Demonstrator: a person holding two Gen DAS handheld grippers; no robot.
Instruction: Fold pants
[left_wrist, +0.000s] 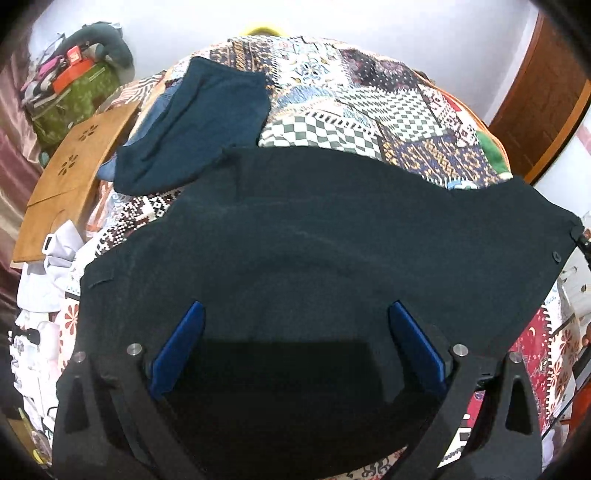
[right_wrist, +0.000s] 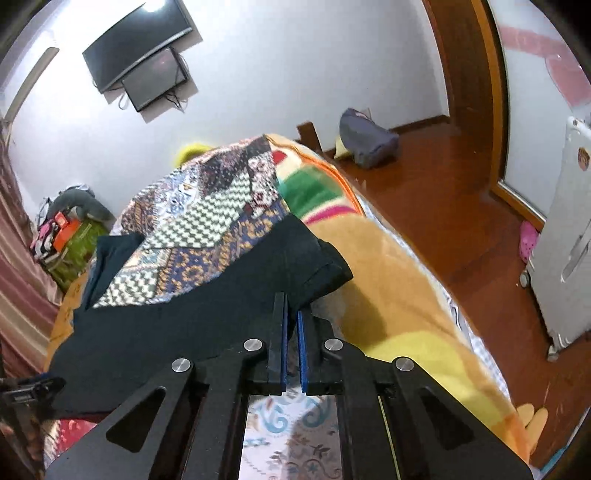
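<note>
Black pants (left_wrist: 332, 240) edge pinched by right hand-held gripper (right_wrist: 291, 314), left hand-held gripper (left_wrist: 295, 325) spread

Two grippers are counted: the left gripper (left_wrist: 295, 325), with two blue pads (left_wrist: 181, 343) spread apart, and the right gripper (right_wrist: 291, 317), with two pads nearly closed on cloth. One pair of black pants (left_wrist: 314, 251) is spread on one patchwork bedspread (left_wrist: 351, 99). One folded dark teal garment (left_wrist: 207, 125) and one wooden board (left_wrist: 74, 177) are shown. Two wall-mounted screens (right_wrist: 136, 48) are counted, with one grey backpack (right_wrist: 365, 140), one white appliance (right_wrist: 569, 236) and one pink shoe (right_wrist: 528, 236).
</note>
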